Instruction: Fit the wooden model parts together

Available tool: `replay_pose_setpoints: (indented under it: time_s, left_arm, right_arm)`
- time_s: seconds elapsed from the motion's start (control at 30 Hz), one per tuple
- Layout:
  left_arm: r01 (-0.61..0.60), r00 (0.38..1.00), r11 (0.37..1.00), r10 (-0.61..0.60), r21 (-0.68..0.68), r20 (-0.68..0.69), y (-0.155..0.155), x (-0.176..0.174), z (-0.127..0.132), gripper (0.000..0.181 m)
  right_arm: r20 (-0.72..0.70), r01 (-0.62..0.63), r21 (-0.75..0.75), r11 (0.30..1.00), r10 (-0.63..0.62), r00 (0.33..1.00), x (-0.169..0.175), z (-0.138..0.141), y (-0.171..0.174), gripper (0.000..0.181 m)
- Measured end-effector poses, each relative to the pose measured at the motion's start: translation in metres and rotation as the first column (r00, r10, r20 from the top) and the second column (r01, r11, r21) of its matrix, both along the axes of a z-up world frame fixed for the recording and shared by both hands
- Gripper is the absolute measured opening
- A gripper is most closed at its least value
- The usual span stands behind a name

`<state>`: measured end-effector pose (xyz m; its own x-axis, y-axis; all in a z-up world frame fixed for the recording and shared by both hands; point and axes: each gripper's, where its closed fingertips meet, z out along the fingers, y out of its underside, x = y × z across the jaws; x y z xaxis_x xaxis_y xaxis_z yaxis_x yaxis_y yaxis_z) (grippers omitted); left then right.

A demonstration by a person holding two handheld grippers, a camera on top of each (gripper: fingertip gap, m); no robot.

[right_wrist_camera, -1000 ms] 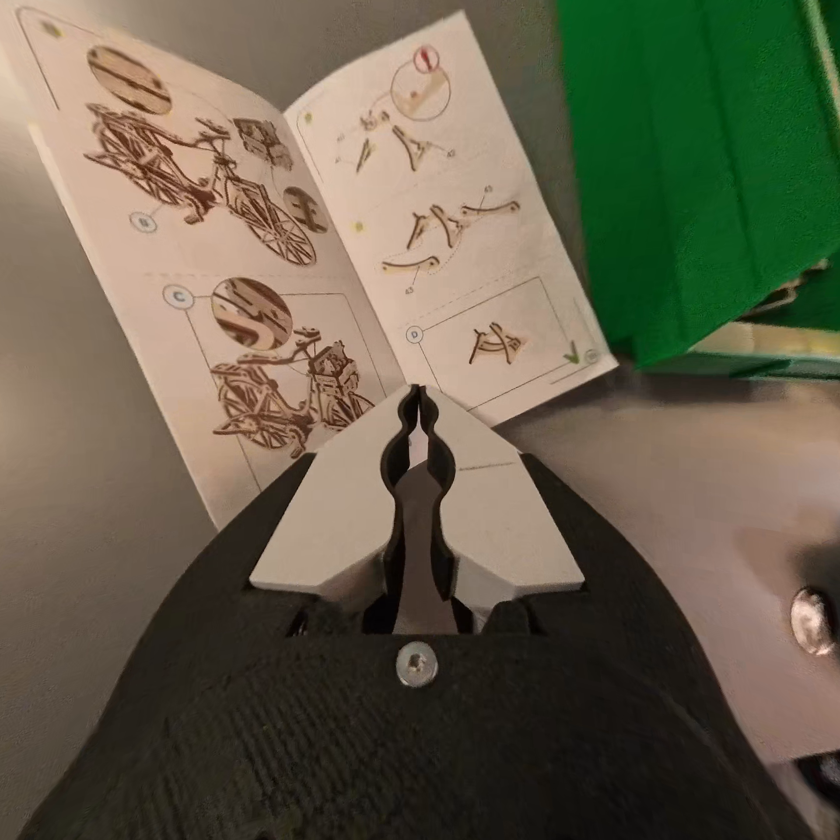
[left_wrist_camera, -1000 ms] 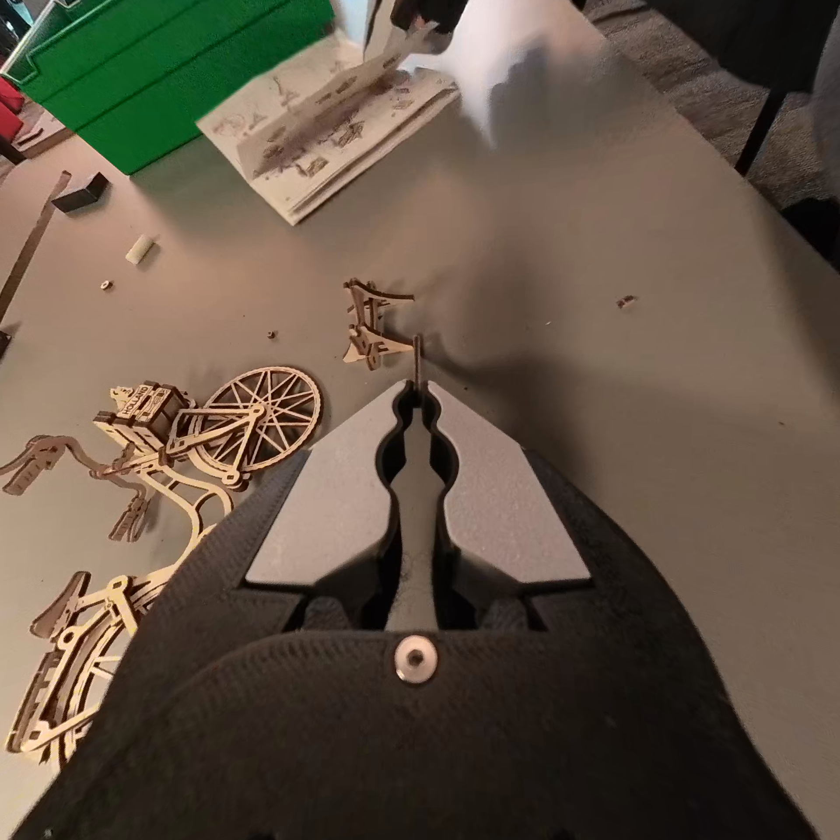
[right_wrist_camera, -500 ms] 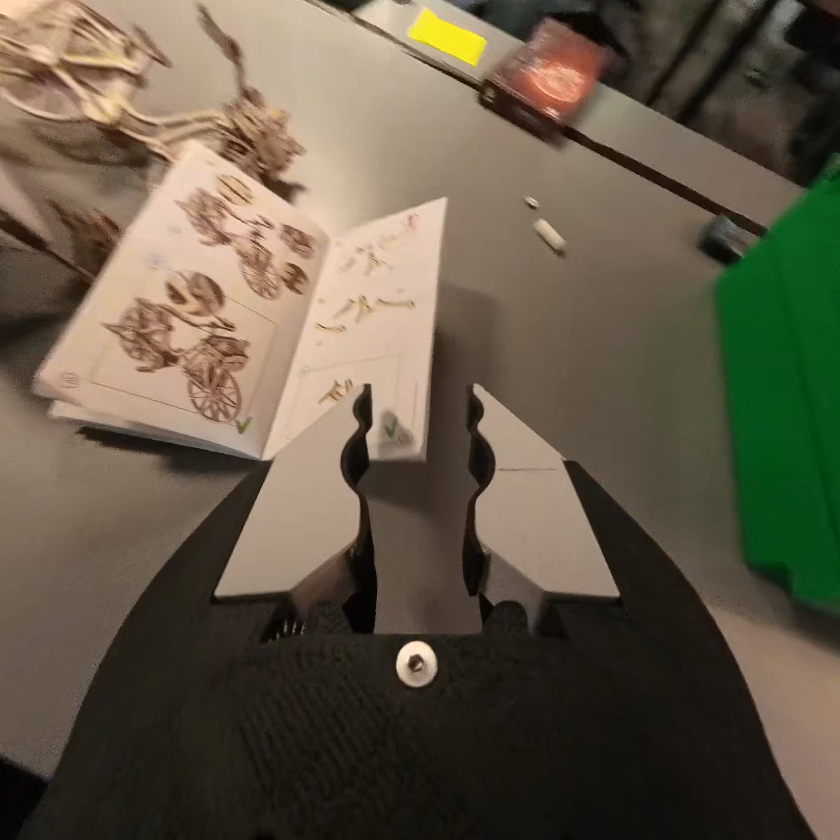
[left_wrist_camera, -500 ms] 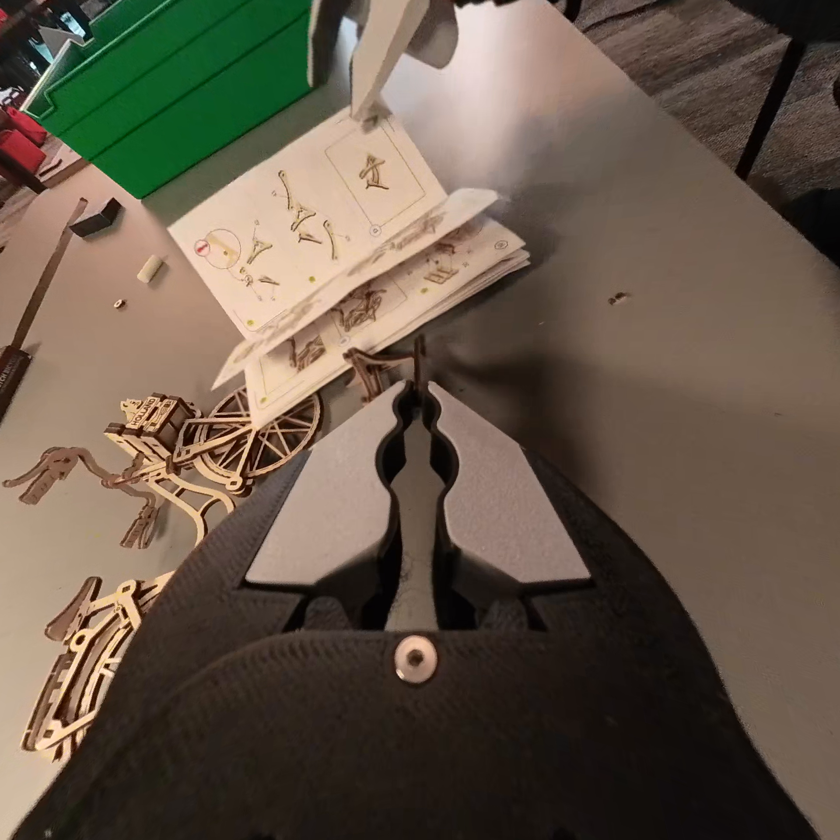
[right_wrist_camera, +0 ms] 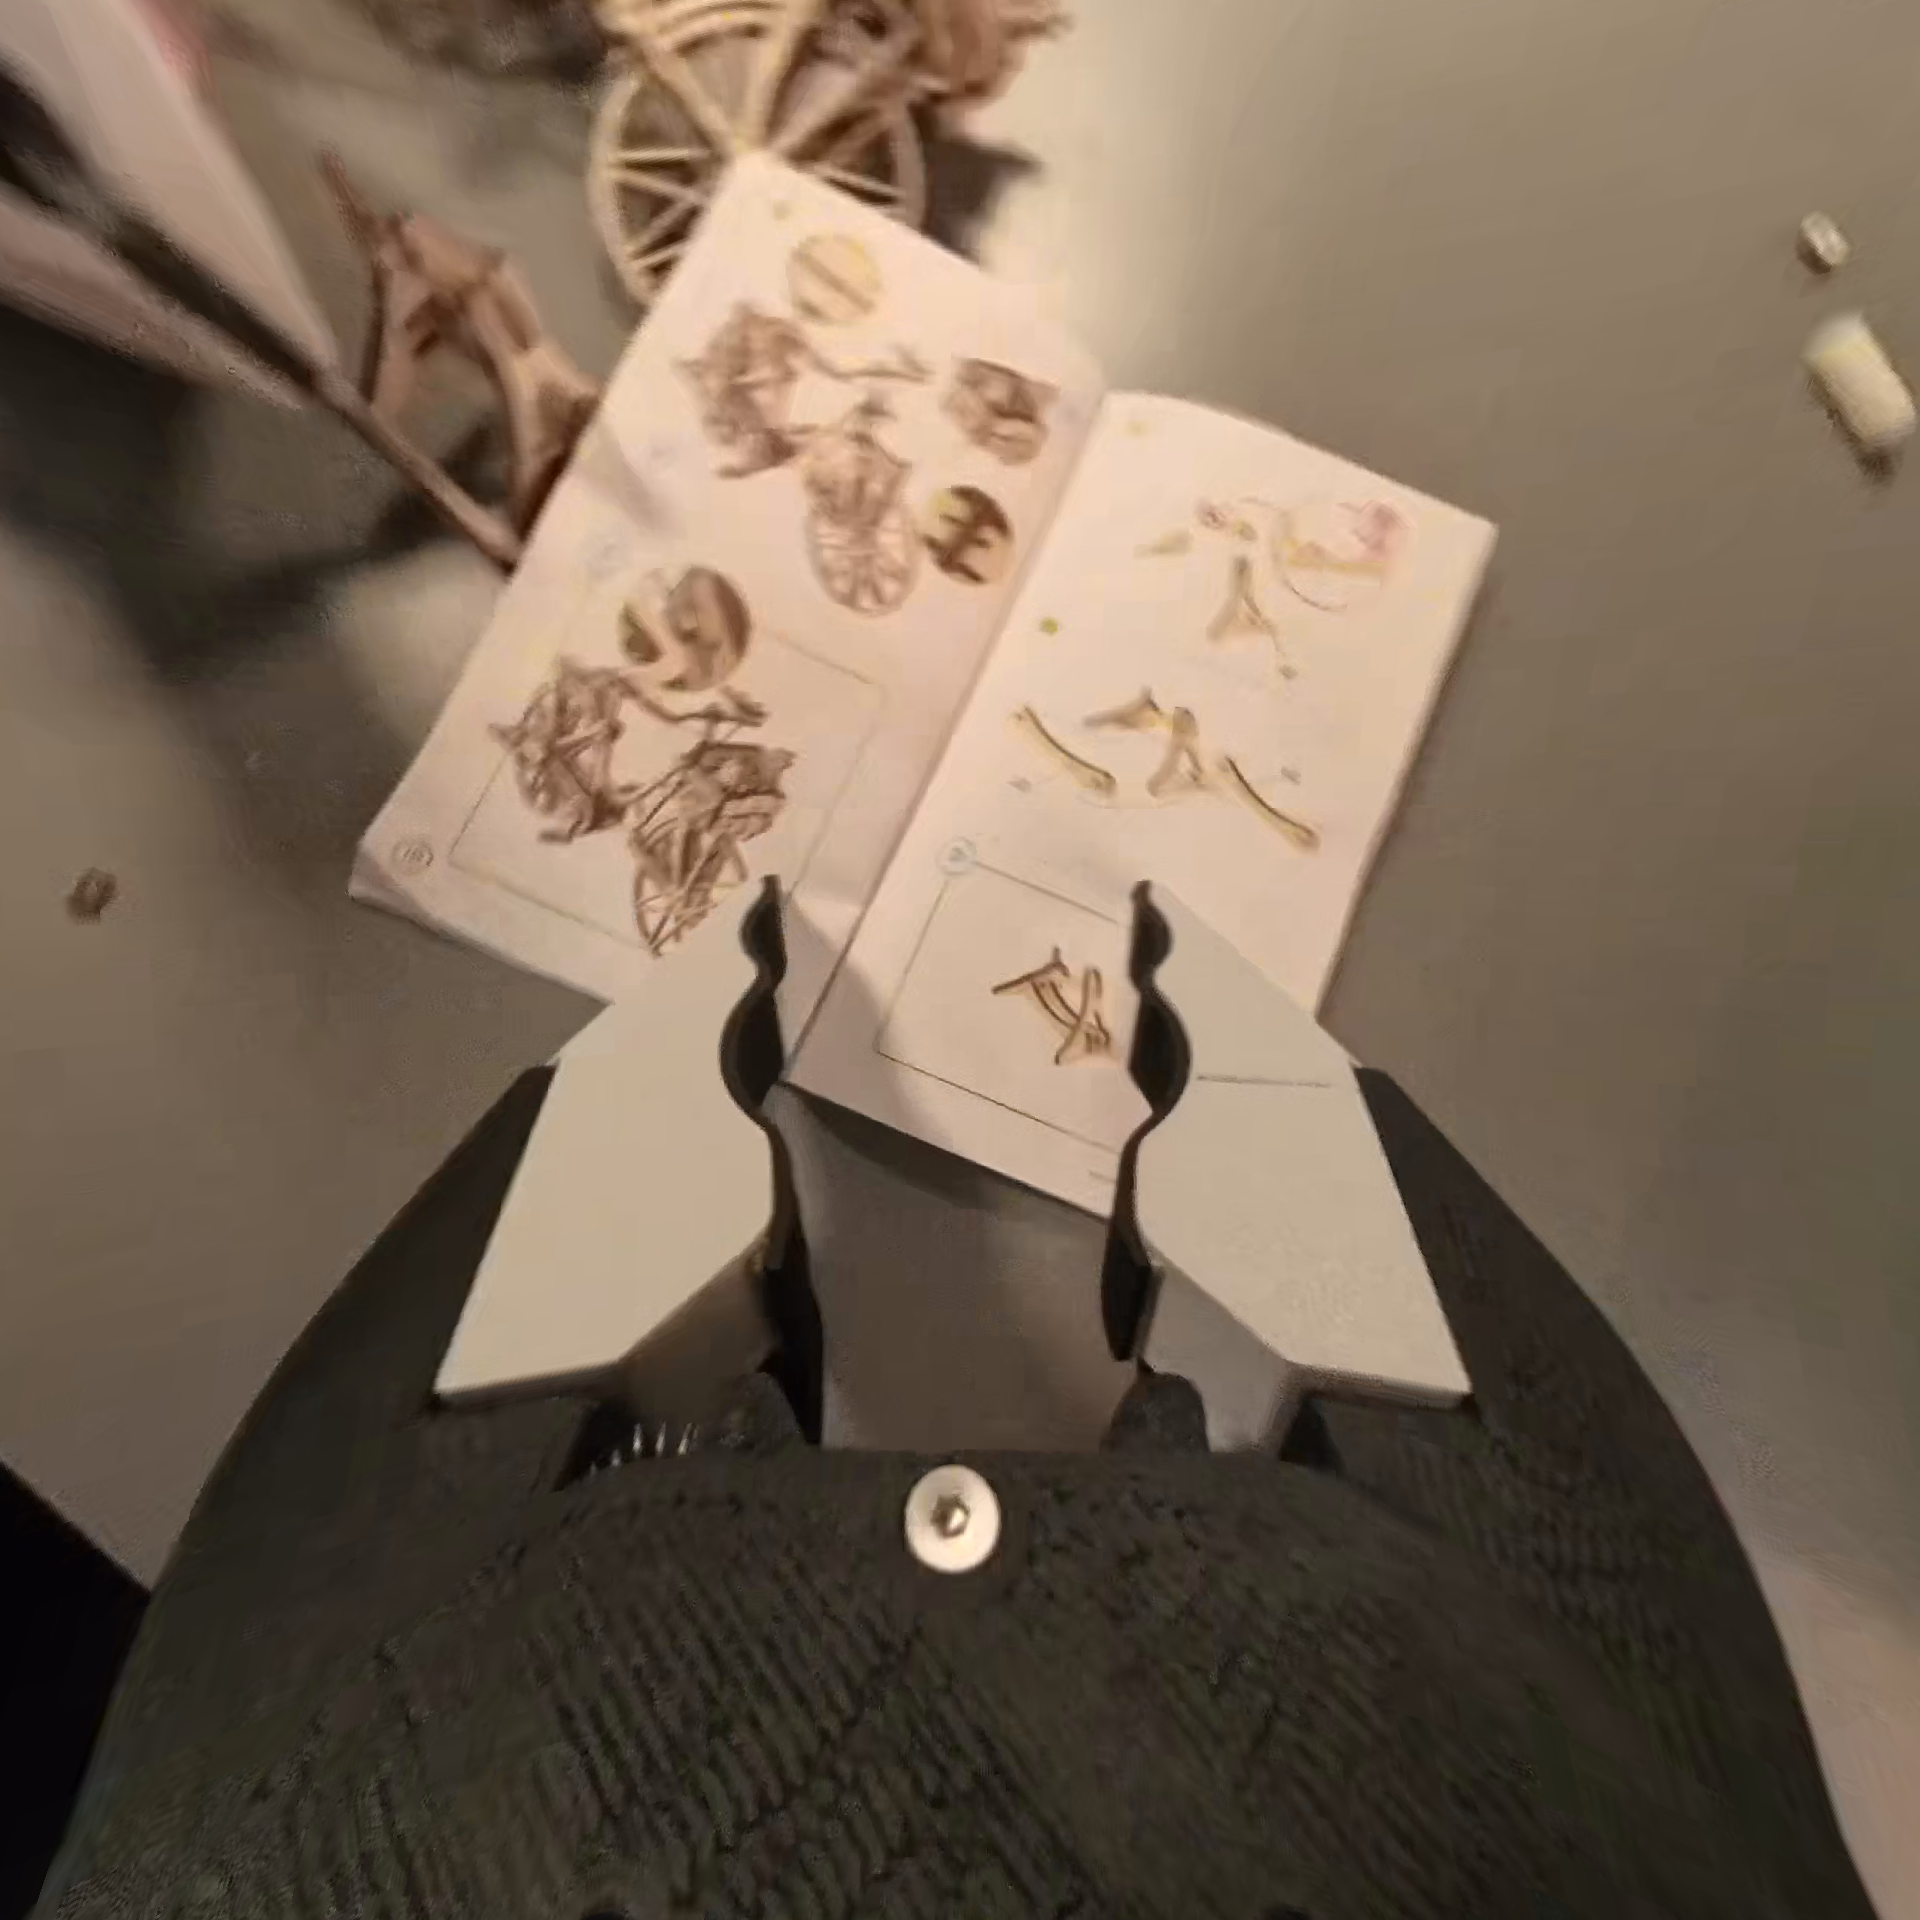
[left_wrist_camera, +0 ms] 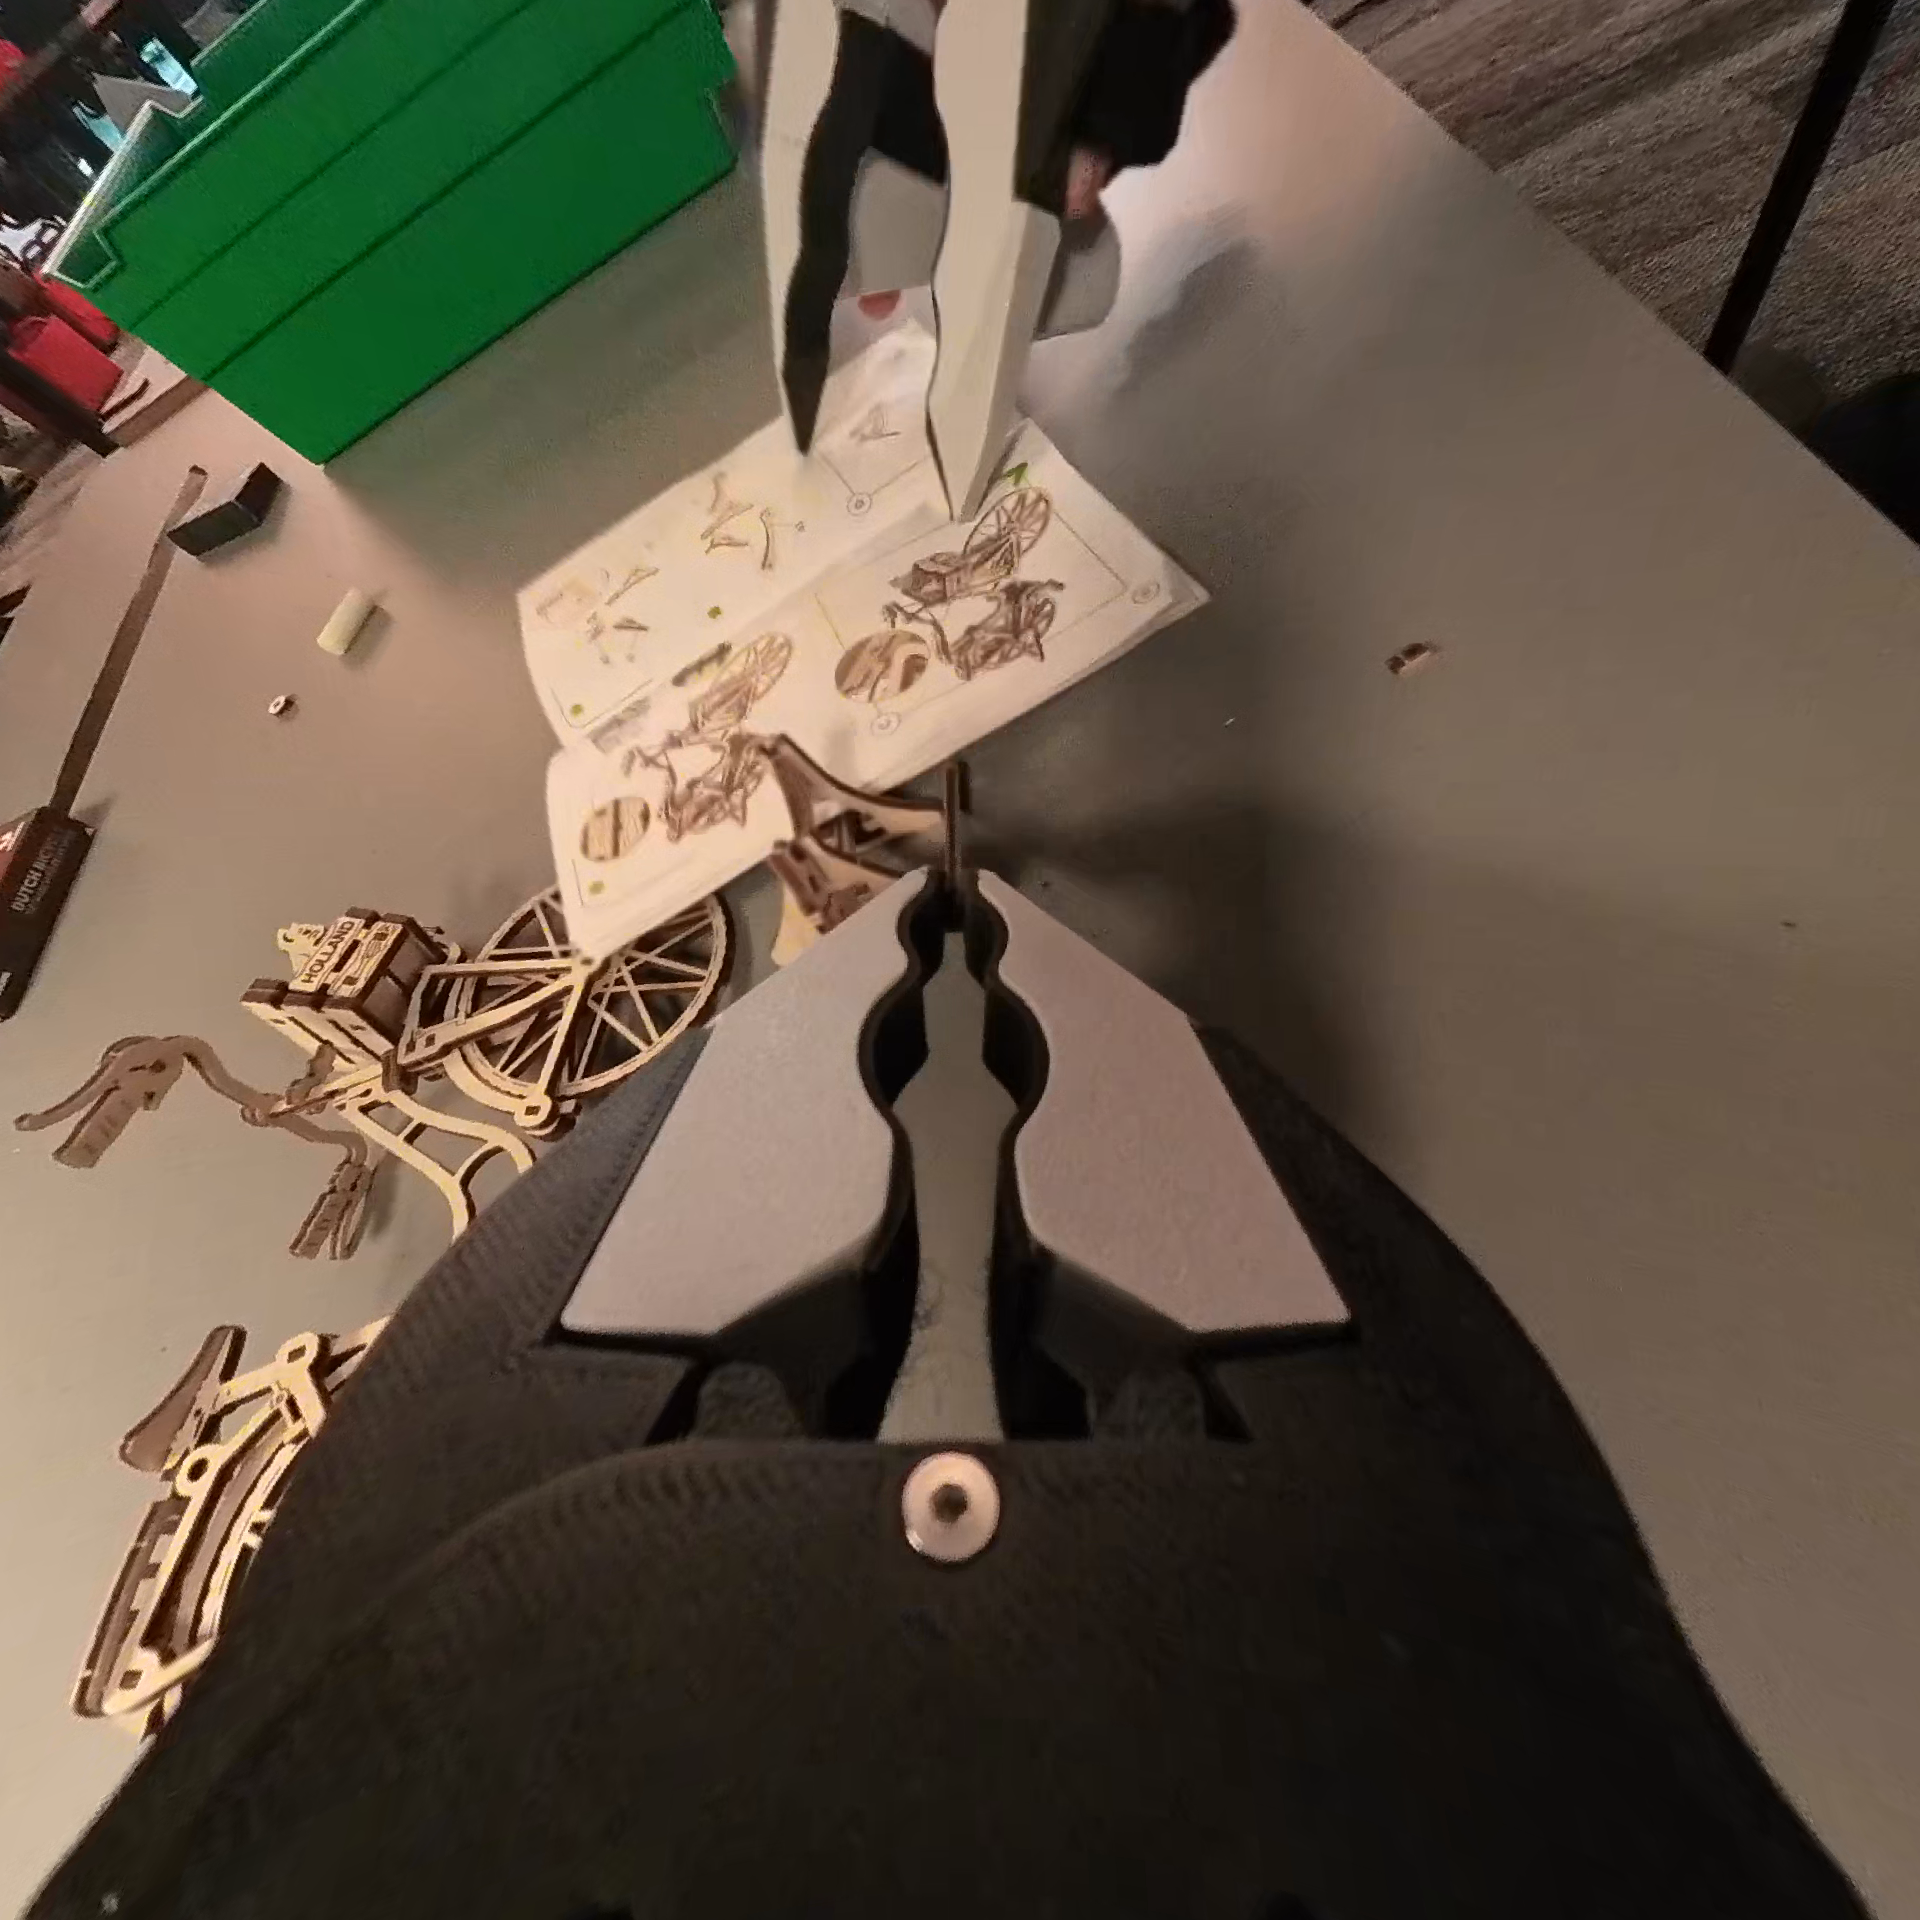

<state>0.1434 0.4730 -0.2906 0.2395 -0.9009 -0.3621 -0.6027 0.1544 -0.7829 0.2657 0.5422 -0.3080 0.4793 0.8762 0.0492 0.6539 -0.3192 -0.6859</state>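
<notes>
My left gripper [left_wrist_camera: 951, 883] is shut on a thin wooden part [left_wrist_camera: 956, 805] that sticks up edge-on from its tips, low over the grey table [left_wrist_camera: 1455, 935]. A small wooden sub-assembly [left_wrist_camera: 831, 862] lies just left of the tips. The wooden bicycle model [left_wrist_camera: 468, 1018] lies flat further left, and another wooden frame piece [left_wrist_camera: 197, 1538] lies near the bottom left. My right gripper [right_wrist_camera: 956, 904] is open and empty, hovering over the open instruction booklet [right_wrist_camera: 935, 675]. It also shows in the left wrist view [left_wrist_camera: 883, 468], pointing down at the booklet [left_wrist_camera: 831, 644]. The bicycle wheel [right_wrist_camera: 748, 135] is blurred.
Green bins [left_wrist_camera: 416, 177] stand at the back left. A white peg [left_wrist_camera: 348, 623], a small nut [left_wrist_camera: 281, 704], a black block [left_wrist_camera: 223, 514] and a long dark strip [left_wrist_camera: 114, 665] lie on the left. The table's edge [left_wrist_camera: 1662, 312] runs along the right.
My right gripper carried the booklet toward the wooden parts, opened and let it go. The booklet now lies open, overlapping the wheel's edge. My left gripper has kept still, holding its part.
</notes>
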Motion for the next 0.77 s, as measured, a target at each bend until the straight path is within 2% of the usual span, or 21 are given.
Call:
replay_pose_setpoints:
  time_s: [0.03, 0.13, 0.2, 0.3, 0.4, 0.47, 0.57, 0.67, 0.77]
  left_arm:
    - [0.000, 1.000, 1.000, 0.000, 0.000, -0.001, 0.000, 0.000, 0.000, 0.002]
    - [-0.001, 1.000, 1.000, 0.001, -0.002, -0.002, 0.000, 0.000, 0.000, 0.002]
    - [-0.002, 1.000, 1.000, 0.002, -0.003, -0.006, 0.001, 0.000, -0.001, 0.002]
    - [-0.005, 1.000, 1.000, 0.004, -0.007, -0.011, 0.001, 0.000, -0.002, 0.002]
    - [-0.005, 1.000, 1.000, 0.005, -0.002, -0.015, 0.001, 0.000, -0.002, 0.002]
    - [-0.006, 1.000, 1.000, 0.006, -0.002, -0.018, 0.001, 0.000, -0.003, 0.002]
    - [-0.008, 1.000, 1.000, 0.008, -0.001, -0.024, 0.002, -0.001, -0.003, 0.002]
    - [-0.016, 0.999, 1.000, 0.016, -0.007, -0.038, 0.003, -0.001, -0.006, 0.002]
    - [-0.024, 0.998, 1.000, 0.024, -0.013, -0.051, 0.004, -0.001, -0.008, 0.002]
  right_arm:
    - [-0.031, 0.094, -0.039, 0.995, -0.095, 0.995, 0.008, -0.001, 0.003, 0.072]
    - [-0.057, 0.338, -0.026, 0.941, -0.339, 0.939, 0.038, -0.001, 0.009, 0.070]
    - [-0.074, 0.436, -0.013, 0.900, -0.435, 0.897, 0.050, -0.001, 0.005, 0.070]
    - [-0.103, 0.520, 0.009, 0.854, -0.516, 0.850, 0.057, -0.001, -0.002, 0.071]
    - [-0.128, 0.538, 0.067, 0.840, -0.528, 0.840, 0.061, 0.003, -0.006, 0.079]
    - [-0.172, 0.526, 0.139, 0.839, -0.503, 0.847, 0.065, 0.016, -0.008, 0.081]
    - [-0.198, 0.488, 0.132, 0.863, -0.459, 0.866, 0.073, 0.024, -0.019, 0.067]
    - [-0.147, 0.446, 0.150, 0.882, -0.426, 0.893, 0.081, 0.016, -0.027, 0.054]
    - [-0.167, 0.419, 0.091, 0.903, -0.401, 0.901, 0.075, 0.006, -0.033, 0.044]
